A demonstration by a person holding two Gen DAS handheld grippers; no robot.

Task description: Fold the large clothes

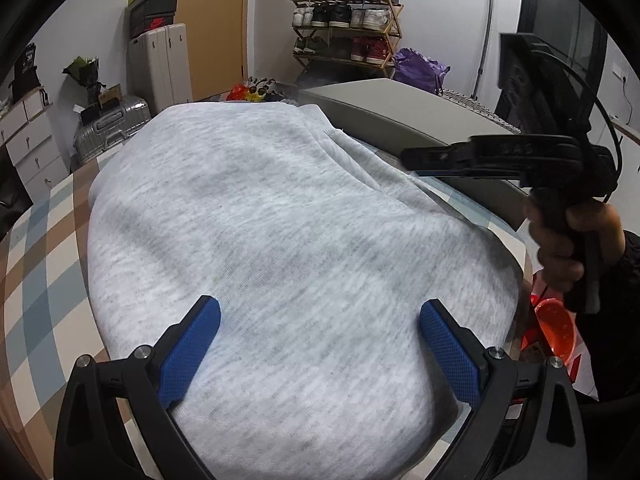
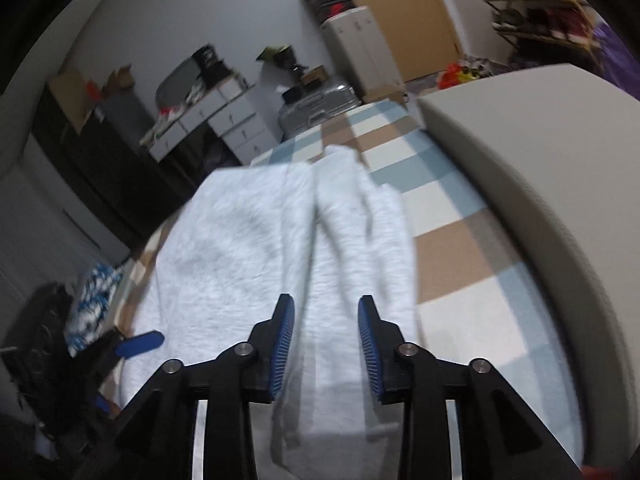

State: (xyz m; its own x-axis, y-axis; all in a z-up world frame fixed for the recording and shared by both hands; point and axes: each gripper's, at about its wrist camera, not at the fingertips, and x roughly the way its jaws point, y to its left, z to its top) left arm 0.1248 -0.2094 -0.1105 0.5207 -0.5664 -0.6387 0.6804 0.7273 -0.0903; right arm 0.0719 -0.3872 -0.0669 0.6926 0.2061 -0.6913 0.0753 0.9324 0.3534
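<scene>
A checked table (image 1: 36,248), in brown, blue and white squares, is seen under everything else. Most of it is covered by the grey garment (image 1: 280,240), which is taken as the landmark here. The garment is laid flat on the table and is already doubled over; in the right wrist view (image 2: 248,248) two long folds are seen running side by side along its length. A grey box (image 1: 384,112) is set on the table along the garment's right edge, touching or nearly touching the cloth. Beyond the garment's far end, a shoe rack (image 1: 344,24) and pale suitcases (image 1: 160,64) are seen against the wall, off the table.

The left gripper (image 1: 320,344) is held above the garment's near end. Its jaws are spread wide, and nothing is gripped; the cloth is seen between and below the blue pads (image 1: 192,352), but whether they rest on it cannot be told.

The right gripper (image 2: 326,340) is pointed along the garment's right-hand fold. Its jaws are parted by a moderate gap, with cloth seen in that gap, yet the pads are not pressed on it. In the left wrist view this gripper (image 1: 416,160) is seen at the garment's right edge, held by a hand (image 1: 568,248) in a dark sleeve.
</scene>
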